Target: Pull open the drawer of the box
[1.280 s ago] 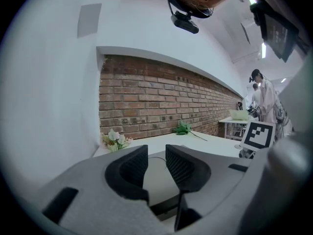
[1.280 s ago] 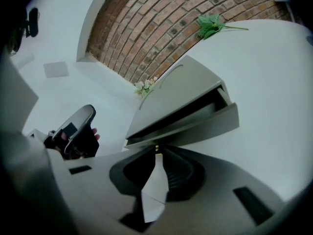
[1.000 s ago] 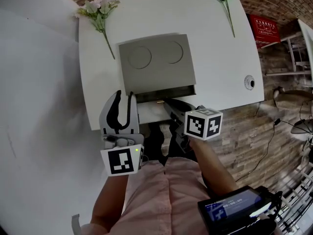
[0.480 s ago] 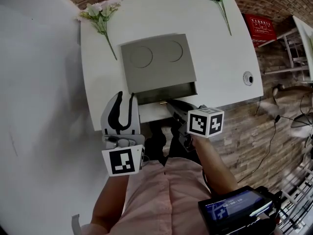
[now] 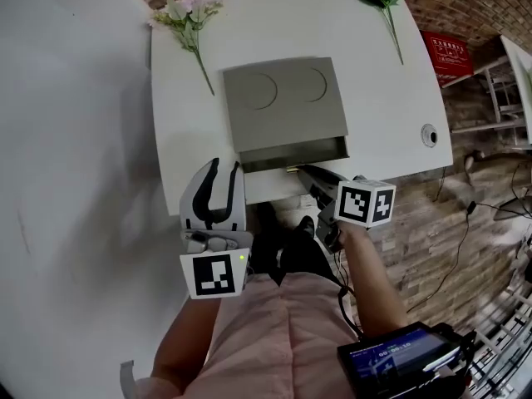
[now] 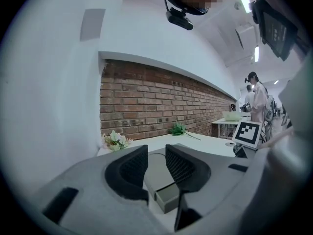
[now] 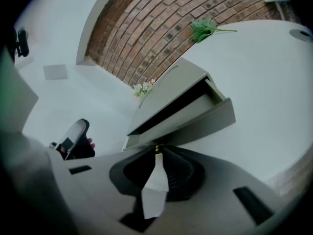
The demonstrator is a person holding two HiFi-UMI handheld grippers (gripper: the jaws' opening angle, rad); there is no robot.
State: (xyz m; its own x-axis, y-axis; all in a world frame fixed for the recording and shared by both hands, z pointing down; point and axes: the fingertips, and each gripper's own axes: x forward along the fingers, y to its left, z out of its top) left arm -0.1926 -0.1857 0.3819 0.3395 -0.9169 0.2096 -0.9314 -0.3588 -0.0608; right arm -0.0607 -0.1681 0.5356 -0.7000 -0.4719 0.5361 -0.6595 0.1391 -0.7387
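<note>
Grey drawer point(image 7: 190, 124) is standing ajar just ahead of the right gripper point(image 7: 156, 152), whose jaws are pinching its knob point(image 7: 157, 149); the left gripper point(image 5: 224, 167) is gaping wide, empty.

We look along our right gripper point(image 7: 157, 153). Its dark jaws are pinched almost together on a small pull point(image 7: 157, 148) at the front of a grey drawer point(image 7: 195, 124). The drawer stands partly out of a flat grey box point(image 7: 171, 83) on a white table point(image 7: 264, 67). Beyond the box lie white flowers point(image 7: 143, 88) and a green sprig point(image 7: 205, 29), with a brick wall point(image 7: 146, 28) behind them.
</note>
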